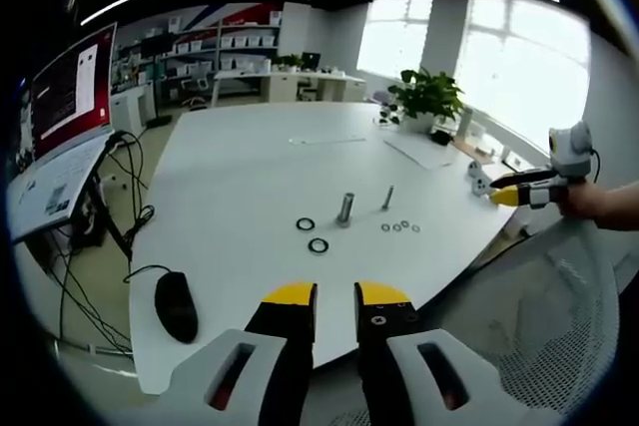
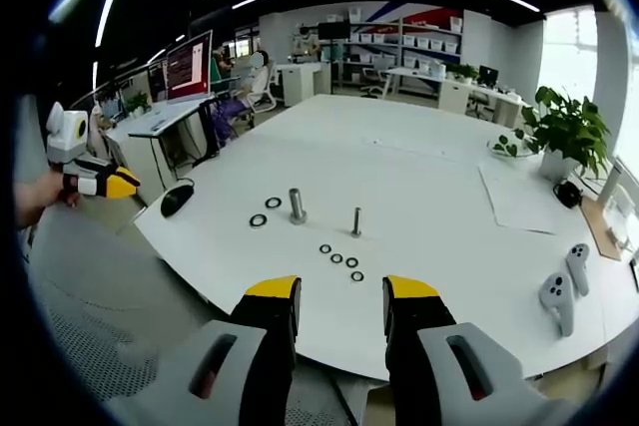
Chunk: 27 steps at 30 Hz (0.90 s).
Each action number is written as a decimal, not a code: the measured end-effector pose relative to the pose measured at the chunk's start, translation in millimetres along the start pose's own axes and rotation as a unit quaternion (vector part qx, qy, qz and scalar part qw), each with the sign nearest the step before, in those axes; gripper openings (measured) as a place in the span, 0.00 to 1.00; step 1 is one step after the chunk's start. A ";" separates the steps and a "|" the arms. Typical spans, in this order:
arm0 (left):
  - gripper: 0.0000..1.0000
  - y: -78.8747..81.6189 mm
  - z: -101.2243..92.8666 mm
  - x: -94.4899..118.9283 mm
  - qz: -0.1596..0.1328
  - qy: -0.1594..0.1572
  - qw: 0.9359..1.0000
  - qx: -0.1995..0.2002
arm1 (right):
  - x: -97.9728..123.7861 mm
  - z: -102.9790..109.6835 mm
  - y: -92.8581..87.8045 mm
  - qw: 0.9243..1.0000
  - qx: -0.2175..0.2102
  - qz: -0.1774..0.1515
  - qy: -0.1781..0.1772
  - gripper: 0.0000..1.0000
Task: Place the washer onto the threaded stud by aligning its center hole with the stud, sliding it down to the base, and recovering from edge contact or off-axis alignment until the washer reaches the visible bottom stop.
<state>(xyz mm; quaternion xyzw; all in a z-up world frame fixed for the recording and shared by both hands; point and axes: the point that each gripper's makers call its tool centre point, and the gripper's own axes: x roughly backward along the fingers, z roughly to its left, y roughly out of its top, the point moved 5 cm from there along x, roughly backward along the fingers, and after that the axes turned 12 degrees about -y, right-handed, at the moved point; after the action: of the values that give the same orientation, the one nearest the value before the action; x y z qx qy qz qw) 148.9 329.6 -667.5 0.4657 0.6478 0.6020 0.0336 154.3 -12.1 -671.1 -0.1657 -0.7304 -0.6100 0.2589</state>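
Observation:
On the white table (image 1: 240, 177) stand a thick threaded stud (image 1: 345, 209) and a thinner stud (image 1: 387, 198). Two black ring washers (image 1: 306, 223) lie left of the thick stud, and a row of several small washers (image 1: 399, 226) lies below the thin one. My left gripper (image 1: 336, 296) hangs open and empty before the table's near edge. In the right gripper view the thick stud (image 2: 297, 205), thin stud (image 2: 356, 221), black rings (image 2: 259, 219) and small washers (image 2: 339, 258) lie ahead of my open, empty right gripper (image 2: 341, 291).
A black mouse (image 1: 177, 304) lies near the table edge by the cables. A potted plant (image 2: 564, 127), a paper sheet (image 2: 524, 197) and two white controllers (image 2: 564, 291) occupy the far side. A mesh chair back (image 1: 559, 326) sits below the table edge. Desks with monitors (image 1: 60, 97) stand alongside.

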 end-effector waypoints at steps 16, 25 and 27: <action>0.14 -1.1 0.5 -0.2 0.003 0.001 1.000 0.004 | -0.7 0.1 -0.2 1.000 0.000 0.002 0.001 0.35; 0.14 -1.2 1.0 -0.1 0.004 0.003 1.000 0.004 | -0.5 -0.1 -0.6 1.000 0.000 0.002 0.001 0.35; 0.14 -1.3 0.9 -0.1 0.004 0.003 1.000 0.005 | -0.6 -0.4 -1.0 1.000 -0.001 0.003 0.000 0.35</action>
<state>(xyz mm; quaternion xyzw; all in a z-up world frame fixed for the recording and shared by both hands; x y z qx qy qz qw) 148.8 330.4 -668.9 0.4665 0.6491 0.6003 0.0275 154.3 -12.7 -672.2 -0.1678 -0.7293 -0.6099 0.2609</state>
